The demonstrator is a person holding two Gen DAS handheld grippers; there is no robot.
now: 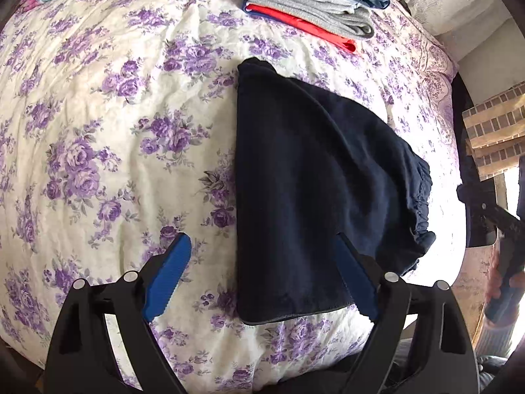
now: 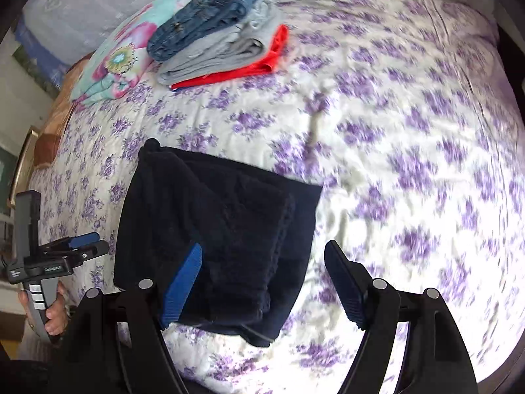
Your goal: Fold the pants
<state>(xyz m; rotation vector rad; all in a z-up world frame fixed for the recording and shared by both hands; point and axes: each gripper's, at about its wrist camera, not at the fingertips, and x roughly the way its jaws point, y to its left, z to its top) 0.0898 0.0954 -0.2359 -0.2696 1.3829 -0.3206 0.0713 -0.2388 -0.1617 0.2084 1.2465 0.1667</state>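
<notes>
Dark navy pants (image 1: 311,177) lie folded on the floral bed (image 1: 108,124), long axis running away from both cams. Left gripper (image 1: 262,272) hovers at near hem, jaws apart, empty. Right gripper (image 2: 262,282) also spread wide, empty, over near right corner. Folded stack (image 2: 223,42) sits well beyond.

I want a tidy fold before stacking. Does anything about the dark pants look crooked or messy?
Slightly. The folded navy fleece pants lie flat on the purple-flowered bedspread, but the layers do not line up: the gathered waistband edge bulges out to one side.
</notes>
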